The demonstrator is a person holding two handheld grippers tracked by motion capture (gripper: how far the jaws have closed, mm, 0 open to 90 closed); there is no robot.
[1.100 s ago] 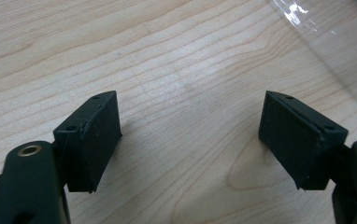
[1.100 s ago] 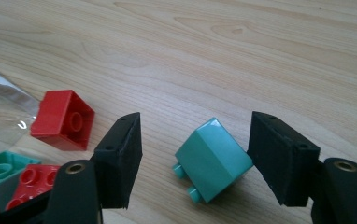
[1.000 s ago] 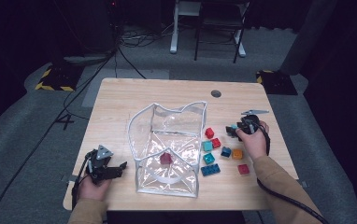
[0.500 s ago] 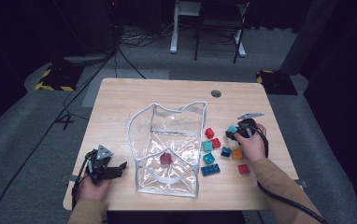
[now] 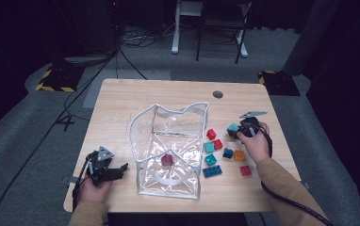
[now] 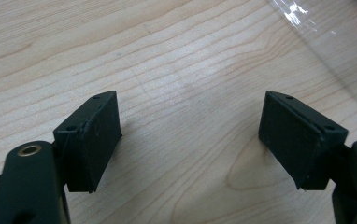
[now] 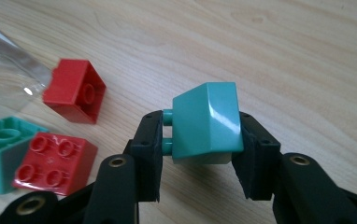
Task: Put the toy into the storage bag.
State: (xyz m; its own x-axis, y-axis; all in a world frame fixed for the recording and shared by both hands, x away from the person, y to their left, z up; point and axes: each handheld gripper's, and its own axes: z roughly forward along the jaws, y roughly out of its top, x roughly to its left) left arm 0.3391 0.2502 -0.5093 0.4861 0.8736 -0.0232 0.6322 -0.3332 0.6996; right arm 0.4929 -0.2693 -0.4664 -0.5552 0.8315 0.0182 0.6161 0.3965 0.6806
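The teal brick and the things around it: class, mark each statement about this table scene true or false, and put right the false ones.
1. The right tool is shut on the teal brick. True; its jaws have just been closing, and the brick sits between them.
2. The left tool holds a red brick. False: its jaws stand open over bare table.
3. One dark red brick lies inside the clear bag. True.
4. The loose bricks lie left of the bag. False: they lie to its right, among them an orange brick.
5. The table is wooden. True.
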